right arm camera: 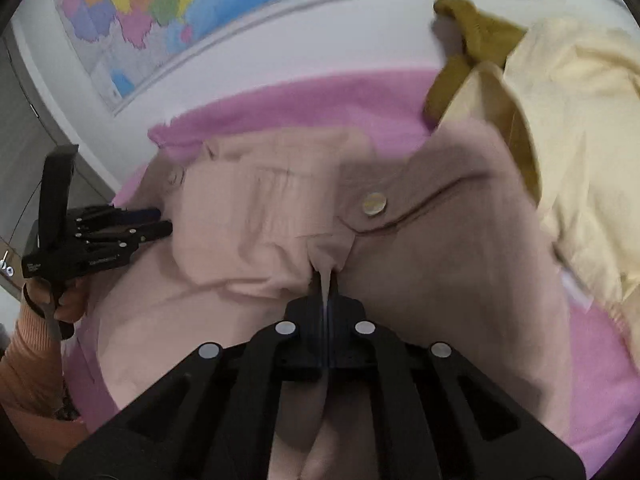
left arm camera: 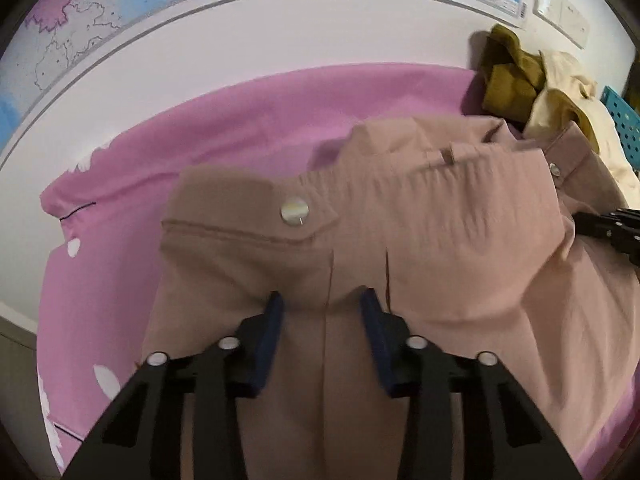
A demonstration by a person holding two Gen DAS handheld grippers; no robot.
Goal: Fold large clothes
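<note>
Pink-beige trousers (left arm camera: 420,240) lay spread on a pink sheet (left arm camera: 240,128), their lower part cut off behind both tools in each view. From the left wrist, the left gripper (left arm camera: 322,306) stood with its jaws apart, blue pads (left arm camera: 270,332) either side of a pleat just below the waistband, a pearly button (left arm camera: 295,211) ahead of them; whether the pads touched the cloth was hard to tell. Only the tip of the right gripper (left arm camera: 612,232) showed at the right edge there. The right wrist view showed what that one hid: the right gripper (right arm camera: 328,288) had its jaws closed on a pinched ridge of the trousers (right arm camera: 260,216) near a second button (right arm camera: 374,203). It also showed the left gripper (right arm camera: 156,222) from the side, against the garment's edge, though blur hid its jaws. Mustard and cream clothes (right arm camera: 560,100) lay heaped beyond, overlapping the trousers' far corner, under a wall map (right arm camera: 160,8)
</note>
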